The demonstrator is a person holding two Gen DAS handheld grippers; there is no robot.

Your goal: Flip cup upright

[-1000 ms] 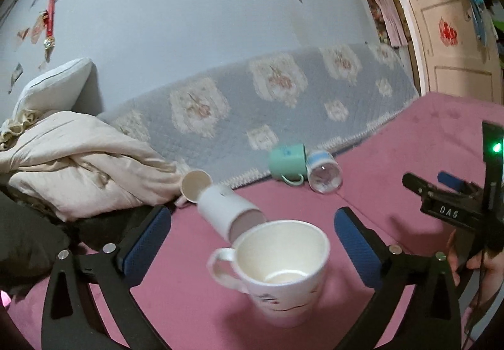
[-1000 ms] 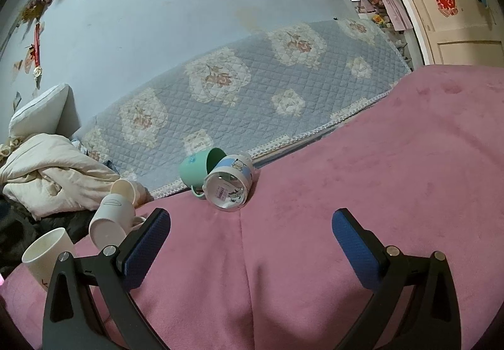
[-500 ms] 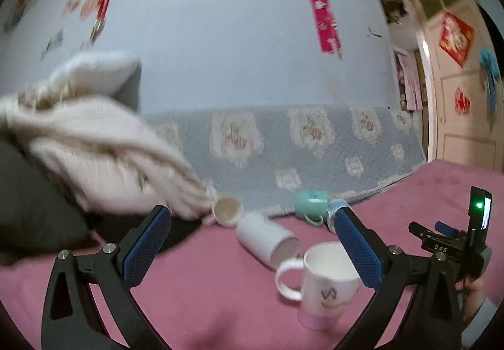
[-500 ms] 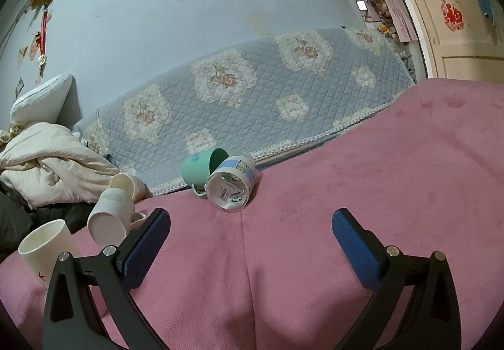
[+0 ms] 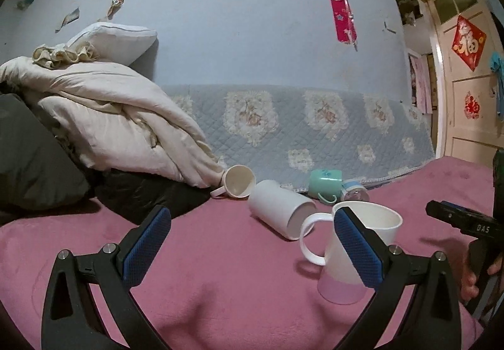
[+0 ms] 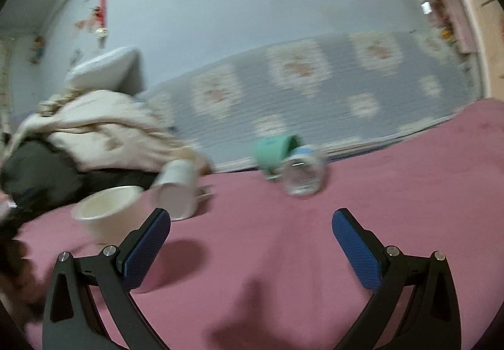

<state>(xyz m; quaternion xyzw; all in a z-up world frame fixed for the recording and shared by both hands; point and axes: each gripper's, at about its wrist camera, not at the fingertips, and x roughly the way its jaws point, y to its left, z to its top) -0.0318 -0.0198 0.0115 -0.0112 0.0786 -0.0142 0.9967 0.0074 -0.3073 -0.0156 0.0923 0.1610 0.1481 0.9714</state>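
A white mug (image 5: pixel 362 243) stands upright on the pink blanket (image 5: pixel 220 271), partly behind the right finger of my left gripper (image 5: pixel 252 243), which is open and empty. A white cup (image 5: pixel 278 211), a small cream cup (image 5: pixel 237 181), a green cup (image 5: pixel 324 184) and a clear glass (image 5: pixel 354 192) lie on their sides behind it. My right gripper (image 6: pixel 250 251) is open and empty; its blurred view shows the upright mug (image 6: pixel 105 213), the white cup (image 6: pixel 176 189), the green cup (image 6: pixel 275 151) and the glass (image 6: pixel 302 175).
A heap of cream bedding (image 5: pixel 104 117) and dark cloth (image 5: pixel 37 155) lies at the left. A grey quilted cover (image 5: pixel 315 120) runs along the wall behind the cups. The other hand-held gripper (image 5: pixel 466 224) shows at the right edge.
My left gripper has drawn back and swung left, so the upright mug now sits at its right finger. My right gripper has swung left toward the cups, blurring its view.
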